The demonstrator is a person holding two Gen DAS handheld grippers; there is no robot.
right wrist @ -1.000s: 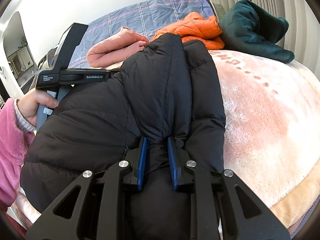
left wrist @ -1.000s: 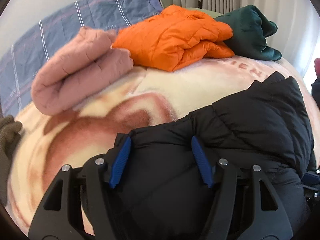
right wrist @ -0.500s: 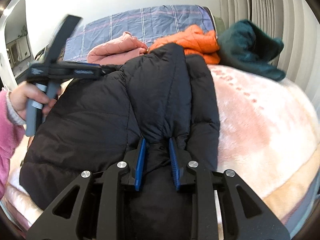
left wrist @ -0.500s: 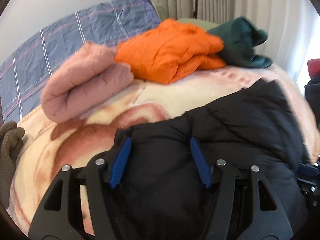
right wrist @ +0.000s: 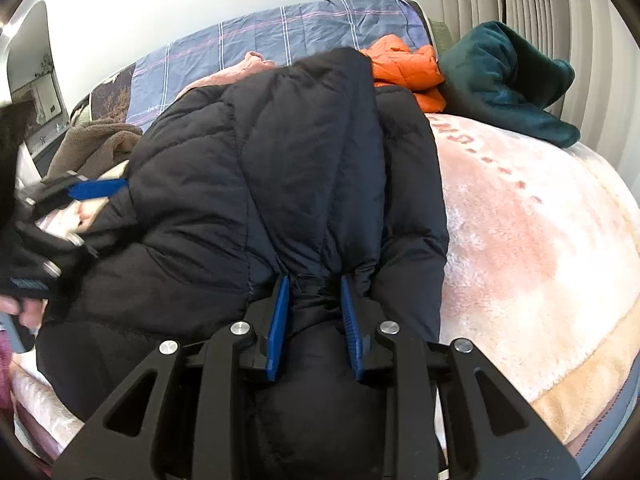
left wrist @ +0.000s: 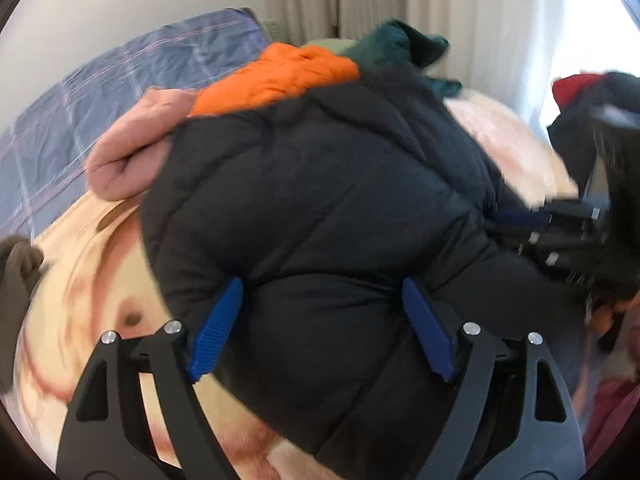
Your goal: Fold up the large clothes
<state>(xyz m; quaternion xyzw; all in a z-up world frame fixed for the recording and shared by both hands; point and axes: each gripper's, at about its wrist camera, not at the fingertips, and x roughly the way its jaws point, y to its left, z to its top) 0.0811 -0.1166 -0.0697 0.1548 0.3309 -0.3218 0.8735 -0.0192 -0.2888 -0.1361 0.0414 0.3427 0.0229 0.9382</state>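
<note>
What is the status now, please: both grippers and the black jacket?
Right gripper shut on black jacket. Left gripper jaws just opened wider, jacket bulk between them, grip unclear. Folded orange jacket and pink garment close behind.

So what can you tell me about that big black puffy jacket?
The black puffy jacket is quilted, looks soft and slightly shiny, and lies bunched on the pink fuzzy blanket. The right gripper pinches a gathered fold of it. The left gripper, whose jaws have just been opening, straddles another thick part. Its far edge hides part of the folded orange jacket.
</note>
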